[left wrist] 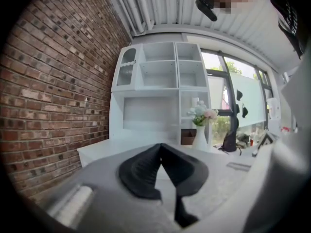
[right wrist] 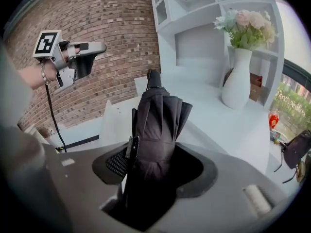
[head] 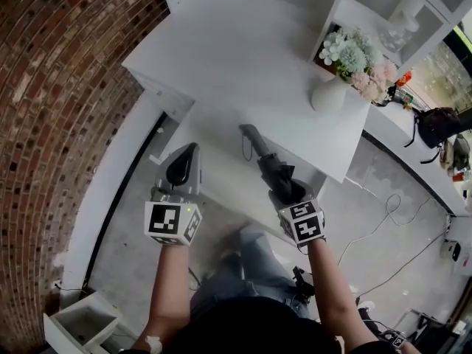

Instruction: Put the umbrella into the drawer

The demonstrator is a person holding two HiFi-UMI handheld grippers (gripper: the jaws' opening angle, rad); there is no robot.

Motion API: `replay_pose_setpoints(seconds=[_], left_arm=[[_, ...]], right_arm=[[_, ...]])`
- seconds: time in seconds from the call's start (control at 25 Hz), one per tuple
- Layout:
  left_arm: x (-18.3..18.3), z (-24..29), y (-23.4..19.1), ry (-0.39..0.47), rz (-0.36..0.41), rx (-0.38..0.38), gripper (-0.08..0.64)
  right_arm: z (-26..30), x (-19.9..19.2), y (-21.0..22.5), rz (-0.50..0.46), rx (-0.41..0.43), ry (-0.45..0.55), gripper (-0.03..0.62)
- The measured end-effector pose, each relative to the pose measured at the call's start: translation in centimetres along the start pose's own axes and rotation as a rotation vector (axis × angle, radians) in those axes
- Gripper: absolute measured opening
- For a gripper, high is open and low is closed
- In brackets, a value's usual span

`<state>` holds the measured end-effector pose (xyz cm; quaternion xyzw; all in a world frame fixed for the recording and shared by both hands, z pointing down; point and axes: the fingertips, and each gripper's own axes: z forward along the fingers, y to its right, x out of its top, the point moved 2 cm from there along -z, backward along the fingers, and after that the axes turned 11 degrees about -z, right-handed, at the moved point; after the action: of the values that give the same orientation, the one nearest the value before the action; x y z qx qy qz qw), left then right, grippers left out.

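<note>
My right gripper point(head: 286, 189) is shut on a folded dark umbrella point(head: 267, 161), which points away from me over the front edge of the white desk point(head: 221, 57). In the right gripper view the umbrella point(right wrist: 158, 120) stands up between the jaws of that gripper point(right wrist: 150, 166). To its left my left gripper point(head: 189, 152) is held in the air, shut with nothing in it; its pads meet at the tip point(left wrist: 160, 147). A white panel point(head: 214, 186) sticks out below the desk edge under both grippers; I cannot tell whether it is an open drawer.
A white vase of flowers point(head: 330, 94) stands on the desk's right part, under a white shelf unit point(head: 383, 13). A brick wall point(head: 59, 87) runs along the left. A white open box point(head: 77, 323) sits on the floor at lower left. Cables point(head: 391, 220) lie at right.
</note>
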<state>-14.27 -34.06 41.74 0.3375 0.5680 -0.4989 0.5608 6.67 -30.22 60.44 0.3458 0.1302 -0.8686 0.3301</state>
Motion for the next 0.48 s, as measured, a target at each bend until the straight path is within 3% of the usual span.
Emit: replay_pose_setpoints(seconds=[0.48], left_arm=[[-2.0, 1.3, 0.2, -0.055, 0.002, -0.002, -0.002]], right_arm=[[5.1, -4.2, 0.1, 0.078, 0.104, -0.152, 0.256]])
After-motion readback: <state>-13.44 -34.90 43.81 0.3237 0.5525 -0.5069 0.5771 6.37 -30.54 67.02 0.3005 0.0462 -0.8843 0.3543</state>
